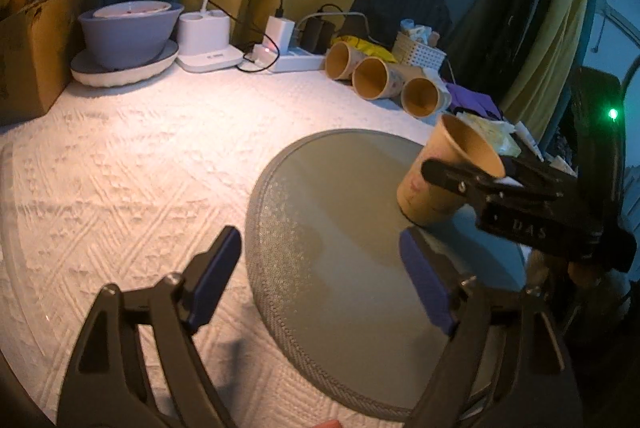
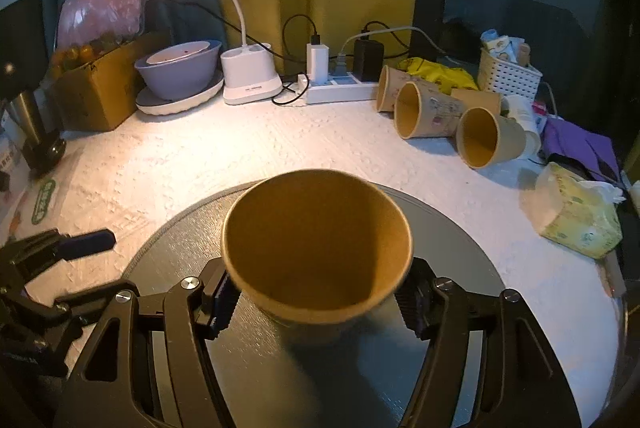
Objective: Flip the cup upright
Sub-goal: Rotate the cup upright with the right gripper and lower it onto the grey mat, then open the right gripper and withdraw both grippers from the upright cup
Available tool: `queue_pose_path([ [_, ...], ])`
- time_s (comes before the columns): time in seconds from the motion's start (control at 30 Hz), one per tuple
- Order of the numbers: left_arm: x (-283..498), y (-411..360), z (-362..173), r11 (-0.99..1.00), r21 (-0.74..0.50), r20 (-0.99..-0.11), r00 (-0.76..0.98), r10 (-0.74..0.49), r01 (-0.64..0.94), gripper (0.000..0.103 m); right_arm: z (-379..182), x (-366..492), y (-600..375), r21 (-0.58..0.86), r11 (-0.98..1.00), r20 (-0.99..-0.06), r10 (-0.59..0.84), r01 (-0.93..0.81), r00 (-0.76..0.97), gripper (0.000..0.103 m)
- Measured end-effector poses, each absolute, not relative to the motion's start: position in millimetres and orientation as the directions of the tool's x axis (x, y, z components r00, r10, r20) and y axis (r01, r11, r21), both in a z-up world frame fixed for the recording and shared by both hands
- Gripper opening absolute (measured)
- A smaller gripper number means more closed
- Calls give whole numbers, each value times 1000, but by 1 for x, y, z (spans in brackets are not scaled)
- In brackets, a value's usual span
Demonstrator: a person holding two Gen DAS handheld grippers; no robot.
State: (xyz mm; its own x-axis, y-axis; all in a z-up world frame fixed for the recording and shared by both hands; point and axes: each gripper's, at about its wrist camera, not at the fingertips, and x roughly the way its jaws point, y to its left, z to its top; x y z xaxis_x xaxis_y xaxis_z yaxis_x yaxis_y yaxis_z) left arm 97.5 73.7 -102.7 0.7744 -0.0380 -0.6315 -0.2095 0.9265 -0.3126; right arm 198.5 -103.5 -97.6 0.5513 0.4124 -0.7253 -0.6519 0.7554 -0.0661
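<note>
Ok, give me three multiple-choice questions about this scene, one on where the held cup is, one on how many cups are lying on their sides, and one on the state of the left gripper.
1. Where is the held paper cup?
A. over the round grey mat
B. inside the white basket
C. on the cardboard box

2. How many cups lie on their sides at the back?
A. one
B. three
C. five

3. What is the left gripper doing?
A. clamping a cup
B. gripping a cable
C. open, holding nothing

Answers:
1 A, the right gripper holds it mouth-up, base on or just above the mat.
2 B, three open mouths show.
3 C, only the mat shows between its fingers.
</note>
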Motion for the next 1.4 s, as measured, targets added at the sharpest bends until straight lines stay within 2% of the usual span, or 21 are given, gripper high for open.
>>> queue_pose_path([
  [0.7, 69, 32, -79, 963, -192, -598, 800, 40, -191, 84, -87, 155, -143, -81, 788, -720, 377, -610, 583, 74],
  [1.4, 19, -7, -40, 976, -98, -507, 854, 119, -194, 84, -47, 91, -179, -112, 808, -649, 381, -578, 658, 73],
])
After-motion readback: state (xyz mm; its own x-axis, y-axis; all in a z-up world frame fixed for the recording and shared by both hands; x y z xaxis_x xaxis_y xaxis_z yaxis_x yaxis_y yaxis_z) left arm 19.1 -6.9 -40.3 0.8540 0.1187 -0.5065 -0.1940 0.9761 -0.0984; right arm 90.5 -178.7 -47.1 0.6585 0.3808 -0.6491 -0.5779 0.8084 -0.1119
